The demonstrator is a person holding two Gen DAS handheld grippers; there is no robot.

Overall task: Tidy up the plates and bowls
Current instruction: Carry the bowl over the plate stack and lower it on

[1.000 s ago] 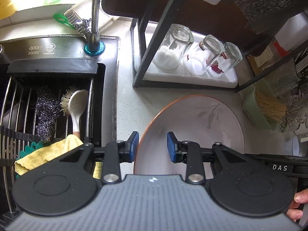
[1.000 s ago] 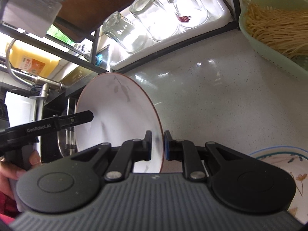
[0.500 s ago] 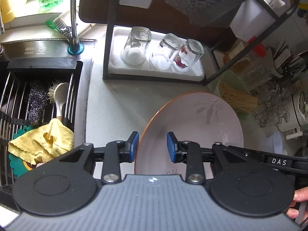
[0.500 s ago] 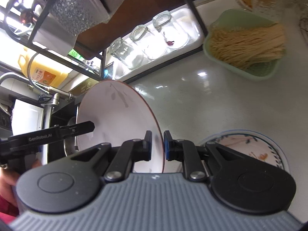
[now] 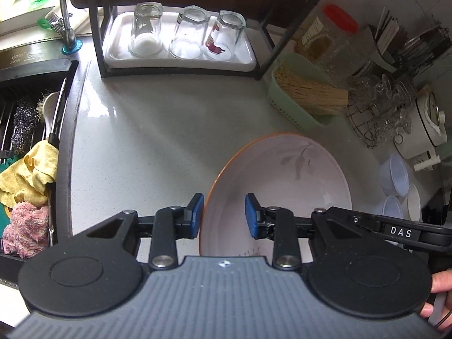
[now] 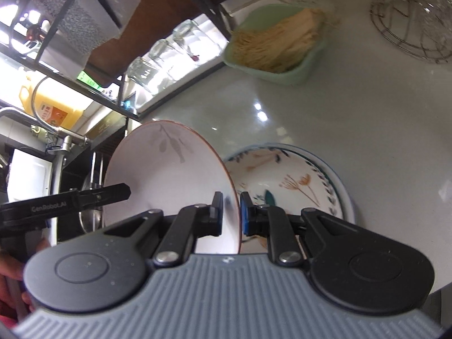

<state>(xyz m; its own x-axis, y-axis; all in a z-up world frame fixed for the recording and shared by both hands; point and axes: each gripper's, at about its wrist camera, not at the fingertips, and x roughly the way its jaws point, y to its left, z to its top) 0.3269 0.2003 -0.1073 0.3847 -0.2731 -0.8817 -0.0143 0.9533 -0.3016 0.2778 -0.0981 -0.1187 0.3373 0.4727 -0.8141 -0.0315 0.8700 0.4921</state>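
Note:
A white plate with an orange rim and a grey leaf print is held tilted above the counter. My right gripper is shut on its rim. My left gripper is open, its blue pads on either side of the plate's near left rim without gripping it. In the right wrist view a floral-patterned plate lies flat on the counter just right of and below the held plate. Small white and clear bowls stand at the right of the left wrist view.
A sink with cloths and scrubbers is on the left. A black rack holds a white tray with three upturned glasses. A green basket of noodles, a wire basket of glassware and a white pot stand at the back right.
Both grippers have moved right along the counter, away from the sink, with the white plate. The floral plate has come into the right wrist view beneath it.

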